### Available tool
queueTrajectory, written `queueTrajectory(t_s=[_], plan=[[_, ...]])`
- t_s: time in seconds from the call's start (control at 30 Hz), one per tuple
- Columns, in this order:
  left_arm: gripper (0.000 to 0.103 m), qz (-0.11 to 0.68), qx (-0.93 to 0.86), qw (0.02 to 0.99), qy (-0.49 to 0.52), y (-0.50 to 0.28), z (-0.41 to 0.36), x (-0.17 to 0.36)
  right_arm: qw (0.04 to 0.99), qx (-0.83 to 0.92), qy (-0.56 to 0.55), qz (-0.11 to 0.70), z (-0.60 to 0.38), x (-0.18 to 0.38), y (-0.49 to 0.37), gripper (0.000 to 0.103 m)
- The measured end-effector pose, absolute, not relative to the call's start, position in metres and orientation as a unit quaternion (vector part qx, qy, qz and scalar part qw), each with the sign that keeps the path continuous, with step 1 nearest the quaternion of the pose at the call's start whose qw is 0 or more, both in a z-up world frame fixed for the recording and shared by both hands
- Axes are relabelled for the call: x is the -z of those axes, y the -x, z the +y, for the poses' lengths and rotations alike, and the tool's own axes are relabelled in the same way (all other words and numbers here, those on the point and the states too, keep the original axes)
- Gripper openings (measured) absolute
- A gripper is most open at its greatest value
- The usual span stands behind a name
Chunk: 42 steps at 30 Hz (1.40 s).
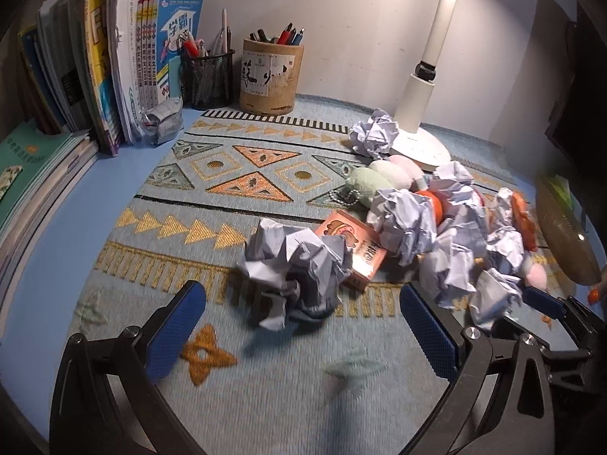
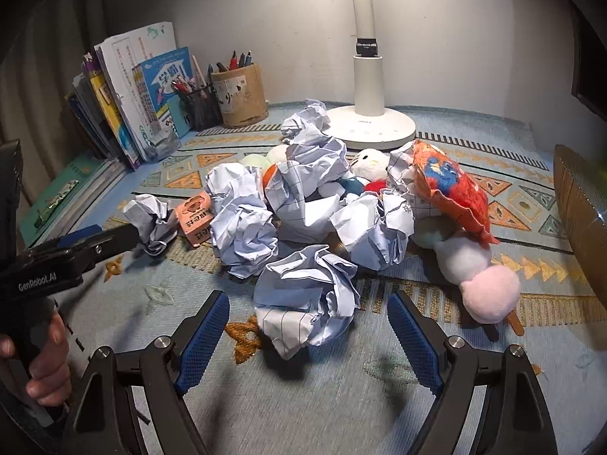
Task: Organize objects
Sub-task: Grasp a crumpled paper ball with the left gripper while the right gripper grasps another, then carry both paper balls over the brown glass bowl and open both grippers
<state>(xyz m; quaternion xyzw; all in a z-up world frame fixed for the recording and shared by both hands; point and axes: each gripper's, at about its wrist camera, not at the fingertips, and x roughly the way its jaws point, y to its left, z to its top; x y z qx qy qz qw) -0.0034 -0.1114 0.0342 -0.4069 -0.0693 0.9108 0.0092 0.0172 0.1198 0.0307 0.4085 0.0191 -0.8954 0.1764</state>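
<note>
Several crumpled white paper balls lie heaped on the patterned mat (image 1: 235,189). In the left wrist view my left gripper (image 1: 302,290) stands open, with one paper ball (image 1: 296,261) between and just beyond its blue pads, which stay clear of it. An orange box (image 1: 356,254) lies right behind that ball. In the right wrist view my right gripper (image 2: 308,299) is open around another paper ball (image 2: 307,295), with a gap on both sides. The left gripper's fingers (image 2: 125,233) show at the left, beside a small ball (image 2: 151,220).
Plush toys (image 2: 481,284), a white plush cat (image 2: 370,161) and an orange snack bag (image 2: 447,185) are mixed into the heap. A white lamp base (image 2: 370,125) stands behind it. Books (image 1: 98,76) and pen holders (image 1: 271,76) line the back left. A brown basket (image 2: 580,204) stands at the right.
</note>
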Motion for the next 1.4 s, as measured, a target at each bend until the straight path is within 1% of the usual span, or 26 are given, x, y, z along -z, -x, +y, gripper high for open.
queueTrajectory(t_s=[0.03,0.07,0.1,0.13,0.17,0.2,0.27,0.3,0.33,0.47,0.67,0.73,0.87,0.93,1.0,1.07,1.13,1.27,1.4], plan=[[0.096,-0.061,-0.91,0.007,0.411,0.009,-0.11,-0.03,0.177,0.894,-0.412,0.02,0.119,-0.028,-0.014,0.085],[0.084,-0.055,-0.906,0.007,0.419,0.014,-0.108,-0.026,0.175,0.891,-0.418,0.02,0.118,-0.026,-0.012,0.085],[0.077,-0.054,-0.902,0.01,0.428,0.018,-0.108,-0.022,0.174,0.89,-0.421,0.023,0.116,-0.025,-0.009,0.081],[0.075,-0.057,-0.899,0.014,0.434,0.02,-0.107,-0.018,0.174,0.89,-0.421,0.027,0.115,-0.025,-0.007,0.076],[0.074,-0.06,-0.899,0.015,0.434,0.02,-0.107,-0.016,0.176,0.888,-0.423,0.031,0.113,-0.024,-0.005,0.067],[0.064,-0.063,-0.898,0.017,0.434,0.019,-0.107,-0.015,0.178,0.886,-0.427,0.033,0.112,-0.022,-0.004,0.062],[0.05,-0.066,-0.901,0.022,0.429,0.015,-0.106,-0.016,0.18,0.883,-0.432,0.033,0.111,-0.02,-0.004,0.059],[0.045,-0.067,-0.902,0.022,0.427,0.012,-0.107,-0.017,0.183,0.885,-0.427,0.033,0.112,-0.022,-0.007,0.057],[0.043,-0.07,-0.902,0.021,0.425,0.009,-0.107,-0.019,0.188,0.886,-0.423,0.028,0.114,-0.023,-0.01,0.057],[0.042,-0.08,-0.91,0.029,0.406,-0.008,-0.105,-0.031,0.208,0.887,-0.412,-0.013,0.128,-0.033,-0.025,0.056],[0.042,-0.086,-0.918,0.064,0.381,-0.026,-0.083,-0.057,0.199,0.901,-0.385,-0.033,0.16,-0.06,-0.053,0.056],[0.042,-0.081,-0.922,0.089,0.368,-0.029,-0.065,-0.071,0.179,0.911,-0.369,-0.036,0.18,-0.078,-0.058,0.056],[0.042,-0.047,-0.928,0.138,0.343,-0.019,-0.013,-0.098,0.124,0.938,-0.319,-0.062,0.244,-0.127,-0.069,0.056],[0.042,-0.031,-0.927,0.161,0.337,-0.009,0.022,-0.112,0.075,0.95,-0.295,-0.072,0.279,-0.147,-0.073,0.056],[0.042,-0.032,-0.924,0.197,0.327,0.002,0.059,-0.126,0.017,0.957,-0.278,-0.084,0.315,-0.159,-0.074,0.057],[0.042,-0.047,-0.911,0.241,0.33,0.016,0.098,-0.135,-0.036,0.955,-0.274,-0.106,0.35,-0.16,-0.071,0.057],[0.042,-0.06,-0.899,0.276,0.336,0.031,0.136,-0.136,-0.064,0.947,-0.285,-0.134,0.383,-0.153,-0.064,0.057],[0.042,-0.082,-0.872,0.327,0.354,0.055,0.197,-0.129,-0.077,0.934,-0.309,-0.164,0.421,-0.135,-0.048,0.057],[0.044,-0.066,-0.874,0.337,0.343,0.06,0.234,-0.128,-0.083,0.928,-0.324,-0.165,0.433,-0.125,-0.036,0.06]])
